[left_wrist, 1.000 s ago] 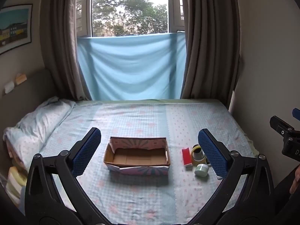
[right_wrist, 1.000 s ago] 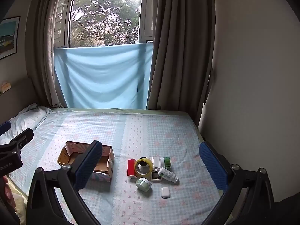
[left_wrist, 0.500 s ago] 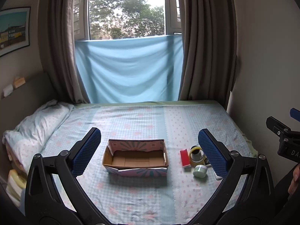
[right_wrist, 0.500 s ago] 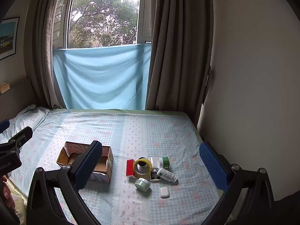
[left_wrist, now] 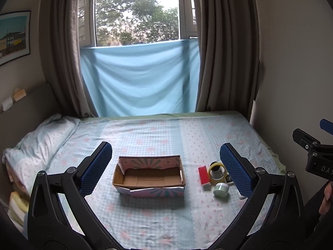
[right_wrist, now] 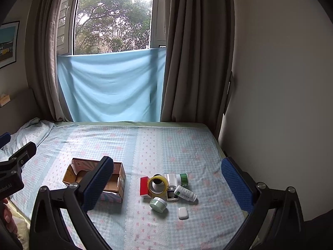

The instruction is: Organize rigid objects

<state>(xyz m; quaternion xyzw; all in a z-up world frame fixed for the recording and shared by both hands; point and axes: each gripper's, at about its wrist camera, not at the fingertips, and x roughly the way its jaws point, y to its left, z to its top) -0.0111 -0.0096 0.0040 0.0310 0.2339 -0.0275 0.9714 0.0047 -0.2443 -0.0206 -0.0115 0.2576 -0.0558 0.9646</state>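
An open cardboard box (left_wrist: 148, 177) is seen empty on the bed (left_wrist: 158, 133), and a small cluster is gathered just to its right: a red pack (right_wrist: 144, 186), a tape roll (right_wrist: 157, 184), a green jar (right_wrist: 158, 204), a white bottle (right_wrist: 185, 193) lying on its side, a green-capped bottle (right_wrist: 180, 179) and a small white case (right_wrist: 182, 213) nearest. Both the left gripper (left_wrist: 164, 169) and the right gripper (right_wrist: 167, 187) are held wide apart, empty, well above the bedding. All pieces are judged light and stiff. The jar and bottles are probably smooth and prone to roll or slip, so they are best taken across the body, not the cap. The tape roll is best pinched through its wall or across its outer faces. The soft mattress is expected to give under pressure, so a shallow descent is advised.
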